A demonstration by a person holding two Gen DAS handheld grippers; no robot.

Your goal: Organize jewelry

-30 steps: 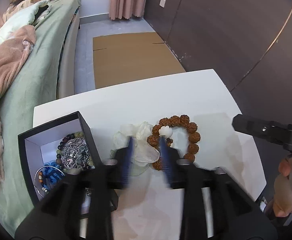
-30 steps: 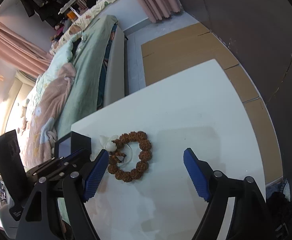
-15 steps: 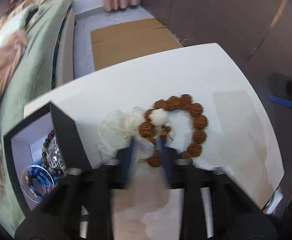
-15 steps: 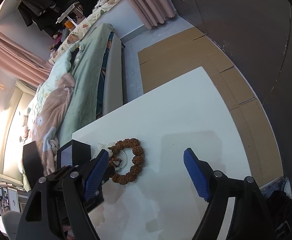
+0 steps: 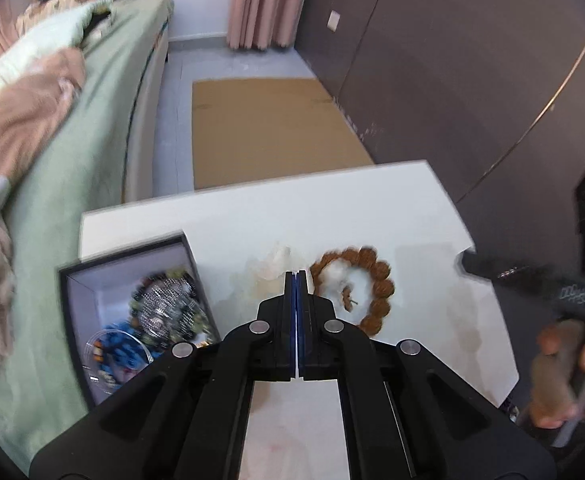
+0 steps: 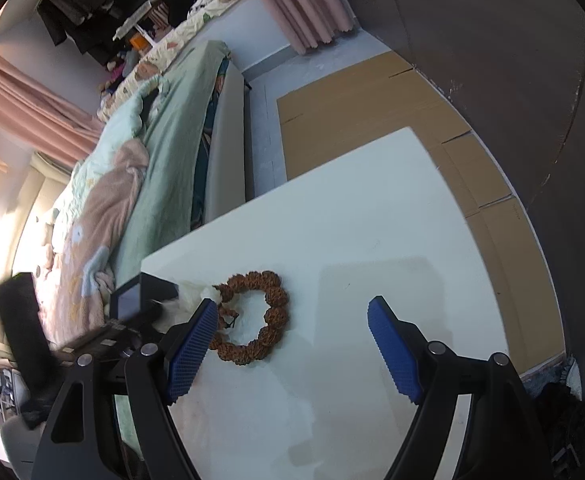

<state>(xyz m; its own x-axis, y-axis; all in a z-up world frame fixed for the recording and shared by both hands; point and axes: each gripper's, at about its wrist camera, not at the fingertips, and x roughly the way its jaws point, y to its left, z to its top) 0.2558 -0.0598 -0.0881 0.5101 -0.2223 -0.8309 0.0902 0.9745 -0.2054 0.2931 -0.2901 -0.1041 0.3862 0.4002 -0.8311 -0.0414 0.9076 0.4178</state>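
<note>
**Closed left claw sits between the pouch and the bead bracelet**

In the left wrist view, the left claw is at lower centre, its two blue pads pressed flat together. Whether it pinches an edge of the sheer white gauze pouch just left of its tips cannot be told. The brown bracelet of knobbly seed beads lies flat on the white bench just right of the tips, a round ring with no long axis. The black open jewellery box with a pale lining, already holding beads, sits at lower left.

In the right wrist view, the right claw hangs with its blue pads wide apart and closing slightly, nothing between them; the bracelet lies beside its left pad.

The left claw looks nearer.
</note>
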